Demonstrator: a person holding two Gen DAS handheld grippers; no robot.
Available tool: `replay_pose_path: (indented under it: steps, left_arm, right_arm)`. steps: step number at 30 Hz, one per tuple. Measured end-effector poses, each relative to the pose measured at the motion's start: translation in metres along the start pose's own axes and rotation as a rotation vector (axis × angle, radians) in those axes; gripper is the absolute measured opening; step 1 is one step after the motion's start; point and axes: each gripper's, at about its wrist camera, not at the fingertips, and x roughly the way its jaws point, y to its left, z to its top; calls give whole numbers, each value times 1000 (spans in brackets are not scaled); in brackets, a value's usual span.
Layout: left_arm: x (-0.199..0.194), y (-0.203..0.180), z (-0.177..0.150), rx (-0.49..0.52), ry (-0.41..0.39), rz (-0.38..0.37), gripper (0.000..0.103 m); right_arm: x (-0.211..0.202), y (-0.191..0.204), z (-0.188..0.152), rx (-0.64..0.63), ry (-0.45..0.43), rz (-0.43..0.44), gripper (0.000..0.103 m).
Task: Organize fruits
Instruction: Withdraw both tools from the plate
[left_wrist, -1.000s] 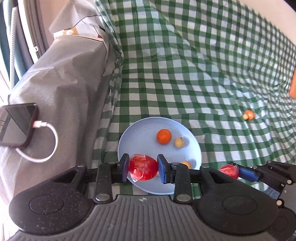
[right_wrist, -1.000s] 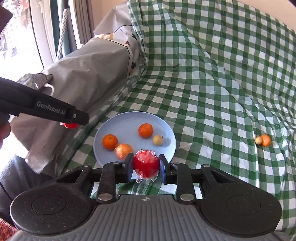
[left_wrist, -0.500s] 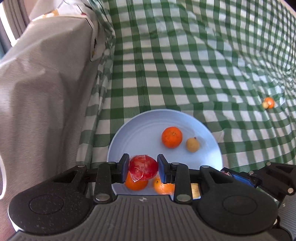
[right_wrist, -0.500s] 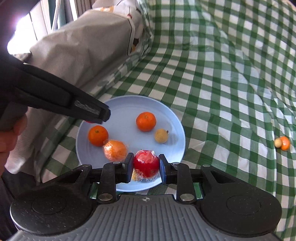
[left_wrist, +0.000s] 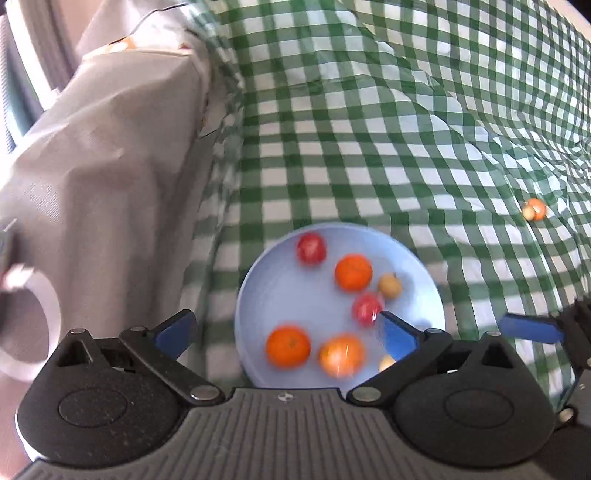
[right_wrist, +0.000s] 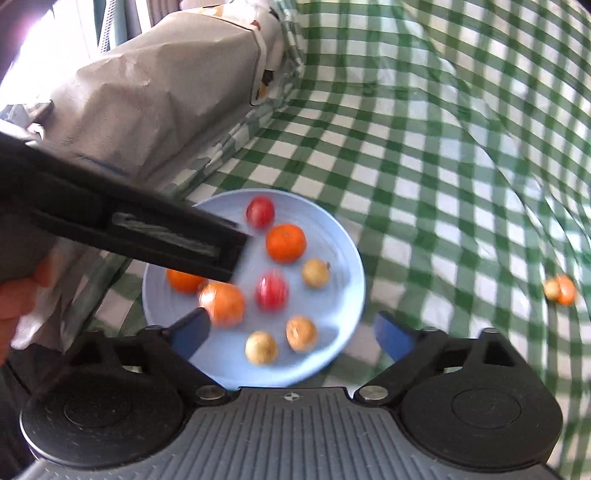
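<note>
With both grippers, left (left_wrist: 284, 330) and right (right_wrist: 291, 330), wide-jawed and empty above the plate (right_wrist: 347, 240), we judge the strays (right_wrist: 559, 290) come next.

No lettering can be read anywhere; the side of the left tongs' (right_wrist: 122, 218) black arm, reaching over the blue plate (right_wrist: 343, 273), carries a pale printed strip — smeared by motion, illegible; the fruit on the plate shows no readable labels.
</note>
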Motion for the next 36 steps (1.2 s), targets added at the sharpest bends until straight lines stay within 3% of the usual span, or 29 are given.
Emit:
replay_pose_path:
  steps: [5, 11, 19, 36]
  left_arm:
    - [-41, 14, -43, -31, 36, 41, 103]
    - [-75, 21, -78, -76, 33, 70, 103]
    - [-106, 9, -92, -49, -26, 73, 103]
    - [-129, -8, -102, 11, -78, 80, 103]
  right_arm:
    - [-39, 2, -35, 88, 53, 39, 100]
    - [-88, 28, -58, 8, -71, -42, 101]
    - [-129, 34, -71, -33, -188, -67, 102]
    - [-152, 40, -85, -3, -232, -80, 102]
